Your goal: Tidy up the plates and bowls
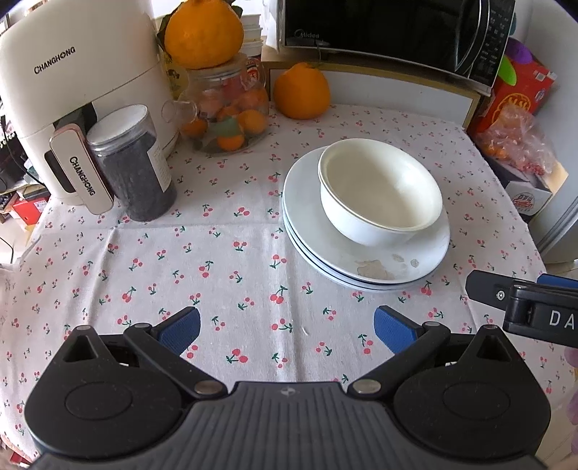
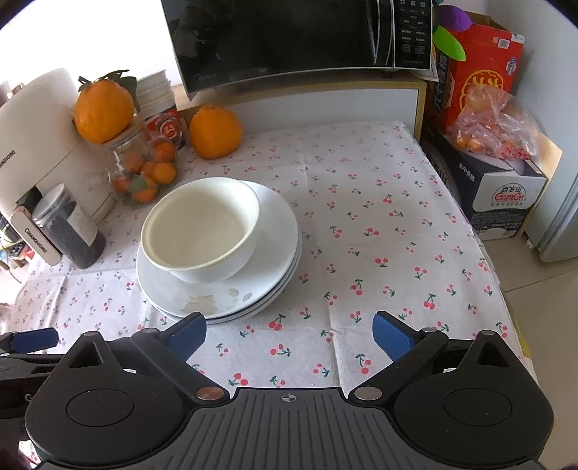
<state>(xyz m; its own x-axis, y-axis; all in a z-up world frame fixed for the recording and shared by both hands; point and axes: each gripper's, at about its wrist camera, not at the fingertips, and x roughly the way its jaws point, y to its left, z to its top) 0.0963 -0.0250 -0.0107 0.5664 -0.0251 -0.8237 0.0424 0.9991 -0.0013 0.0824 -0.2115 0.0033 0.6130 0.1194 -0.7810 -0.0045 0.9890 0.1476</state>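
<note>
Bowls, white ceramic, round (image 1: 379,191): two nested one inside the other, standing upright on a stack of white round plates (image 1: 365,260) (three rims can be counted along the near edge; the top plate carries brownish stains at its front). The stack sits on the cherry-print white tablecloth (image 1: 216,253), right of centre in the left wrist view and left of centre in the right wrist view.

Left gripper, black with blue pads (image 1: 287,330): jaws spread wide, nothing between them, only cloth below; well short of the plates.

Right gripper, black with blue pads (image 2: 289,334): jaws wide apart and empty, its left fingertip (image 2: 191,330) just beside the near plate rim in the picture (whether it touches cannot be told).

Other items at the back of the table: cream-white air fryer marked CHANGHONG (image 1: 72,94); clear plastic jar with dark contents (image 1: 133,166) beside it; glass jar of small oranges (image 1: 227,112) with a large orange citrus fruit (image 1: 204,32) on top; a second large orange fruit (image 1: 301,92) on the cloth; black microwave oven (image 1: 393,32) on a shelf; red cardboard box (image 2: 480,68) and plastic bag of fruit (image 2: 495,126) at the right.
</note>
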